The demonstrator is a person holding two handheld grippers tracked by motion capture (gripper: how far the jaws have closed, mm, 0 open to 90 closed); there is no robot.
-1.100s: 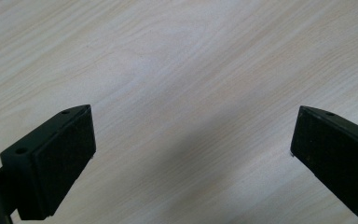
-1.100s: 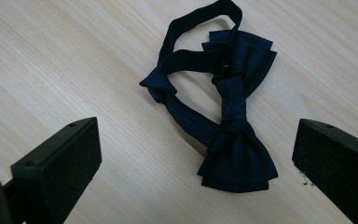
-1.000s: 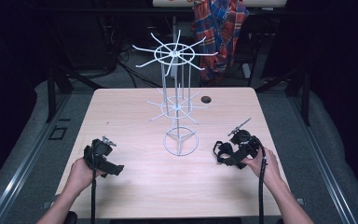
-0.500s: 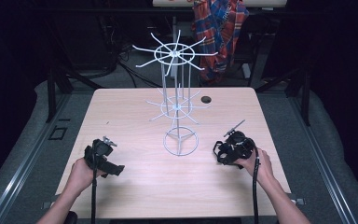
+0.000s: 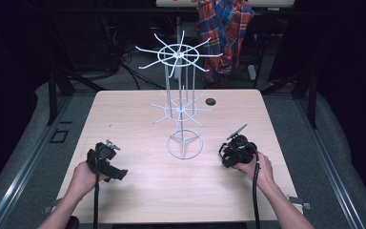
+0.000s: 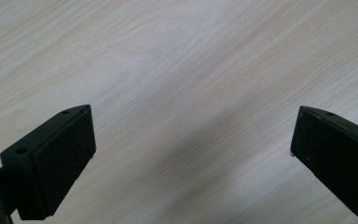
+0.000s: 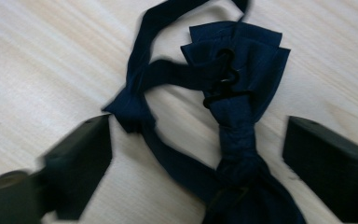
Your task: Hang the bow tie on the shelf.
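A navy bow tie [image 7: 235,93] with its strap and black hook lies flat on the light wooden table [image 5: 138,191]. My right gripper [image 7: 198,128] points down at it, one jaw on each side of its knot. The jaws have just been closing, and the pads stand apart from the cloth. In the high view the right gripper [image 5: 233,152] sits low at the table's right, held by a hand. My left gripper [image 5: 110,167] rests at the left front, held by the other hand. Its jaws [image 6: 195,114] stand wide open over bare wood.
A white wire display rack [image 5: 180,107] with spoke arms at two levels stands mid-table on a ring base [image 5: 185,144]. A small dark hole [image 5: 211,101] marks the table behind it. A plaid cloth [image 5: 224,28] hangs beyond the far edge.
The right hand has brought its gripper lower and a little leftward toward the table. The left hand has stayed put.
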